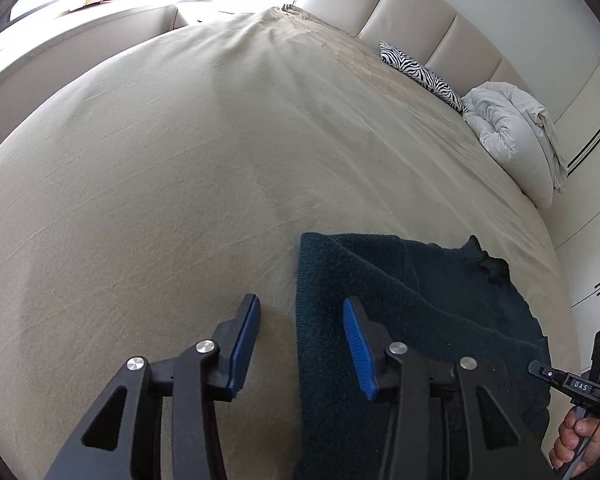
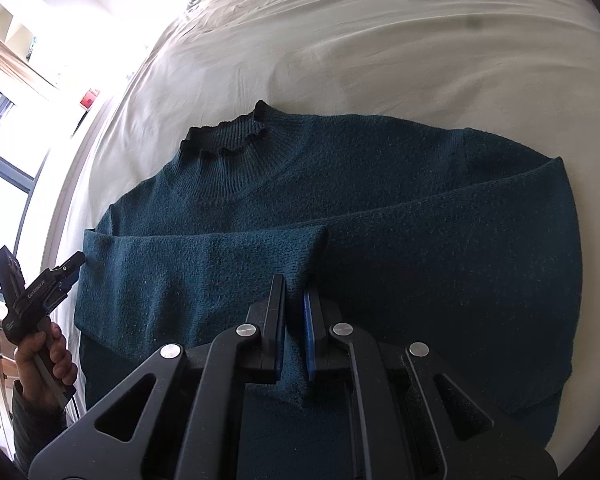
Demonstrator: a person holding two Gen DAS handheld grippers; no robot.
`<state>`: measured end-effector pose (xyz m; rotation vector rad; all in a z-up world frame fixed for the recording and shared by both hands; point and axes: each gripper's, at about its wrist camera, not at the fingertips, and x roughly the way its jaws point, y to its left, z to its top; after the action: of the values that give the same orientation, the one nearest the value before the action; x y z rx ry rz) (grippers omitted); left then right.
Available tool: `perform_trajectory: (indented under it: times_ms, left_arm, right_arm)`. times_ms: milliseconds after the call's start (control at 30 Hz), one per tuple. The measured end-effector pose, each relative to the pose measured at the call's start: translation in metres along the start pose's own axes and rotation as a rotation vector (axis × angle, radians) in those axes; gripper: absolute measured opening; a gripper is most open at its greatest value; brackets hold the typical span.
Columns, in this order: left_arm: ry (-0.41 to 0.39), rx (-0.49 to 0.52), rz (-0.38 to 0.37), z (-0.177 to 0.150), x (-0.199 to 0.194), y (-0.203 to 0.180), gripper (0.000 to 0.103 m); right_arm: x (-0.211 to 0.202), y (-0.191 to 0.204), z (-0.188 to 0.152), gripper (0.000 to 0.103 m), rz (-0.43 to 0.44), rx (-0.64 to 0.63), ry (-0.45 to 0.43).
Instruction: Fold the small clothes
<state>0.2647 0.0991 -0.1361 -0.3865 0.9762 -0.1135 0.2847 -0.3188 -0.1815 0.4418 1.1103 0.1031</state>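
Observation:
A dark teal knit sweater [image 2: 420, 208] lies flat on the beige bed sheet [image 2: 380, 40], its frilled collar [image 2: 224, 136] pointing away, both sleeves folded across the body. My right gripper [image 2: 294, 292] is shut on the cuff end of the left sleeve [image 2: 204, 264], held over the sweater's middle. In the left wrist view, my left gripper [image 1: 300, 312] is open and empty, its jaws straddling the sweater's side edge [image 1: 400, 300]. The left gripper also shows in the right wrist view [image 2: 74, 260], at the sweater's left edge.
The bed sheet [image 1: 180, 160] stretches far beyond the sweater. A zebra-print pillow [image 1: 416, 68] and a bundled white duvet [image 1: 512, 132] lie along the padded headboard [image 1: 420, 8]. A window [image 2: 4, 132] is beside the bed.

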Motion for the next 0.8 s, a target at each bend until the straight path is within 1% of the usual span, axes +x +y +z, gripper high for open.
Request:
perform_trajectory:
  times_ms: [33, 67, 133, 167, 200, 333, 467, 533, 600, 667, 700, 800]
  left_arm:
    - [0.006, 0.005, 0.0, 0.0, 0.002, -0.001, 0.03]
    - [0.01, 0.009, 0.002, -0.001, 0.005, -0.002, 0.02]
    - [-0.001, 0.033, 0.032, -0.004, 0.006, -0.005, 0.015]
    - [-0.008, 0.041, 0.042, -0.006, 0.005, -0.006, 0.011]
    - [-0.012, 0.043, 0.043, -0.007, 0.004, -0.005, 0.01]
    - [-0.031, 0.045, 0.033, -0.013, 0.004, 0.001, 0.009]
    - [-0.071, 0.088, 0.064, -0.021, 0.006, -0.003, 0.009]
    - [-0.071, 0.084, 0.06, -0.021, 0.009, 0.0, 0.009]
    - [-0.068, 0.092, 0.065, -0.019, 0.008, -0.003, 0.009]
    - [-0.081, 0.104, 0.062, -0.019, 0.002, -0.005, 0.01]
    - [-0.086, 0.104, 0.071, -0.02, -0.004, -0.006, 0.01]
    - [-0.121, 0.129, 0.077, -0.029, -0.027, -0.014, 0.01]
  right_arm:
    - [0.002, -0.001, -0.002, 0.007, 0.0, -0.002, 0.003]
    - [0.003, -0.001, -0.002, 0.007, -0.008, -0.009, 0.004]
    - [0.005, 0.0, -0.002, 0.007, -0.023, -0.024, 0.002]
    - [0.007, 0.003, -0.002, 0.007, -0.029, -0.029, 0.0]
    - [0.007, 0.003, -0.002, 0.007, -0.034, -0.032, -0.002]
    - [0.009, -0.001, -0.003, 0.007, -0.049, -0.029, -0.004]
    - [0.013, -0.012, -0.002, 0.006, -0.065, 0.005, -0.016]
    - [0.017, -0.019, 0.001, 0.006, -0.061, 0.026, -0.029]
    - [0.019, -0.026, 0.003, 0.005, -0.041, 0.054, -0.029]
    - [0.017, -0.022, 0.003, 0.006, -0.044, 0.035, -0.037]
    - [0.014, -0.021, 0.002, 0.008, -0.036, 0.03, -0.042]
    - [0.001, -0.021, -0.004, 0.009, 0.028, 0.073, -0.038]
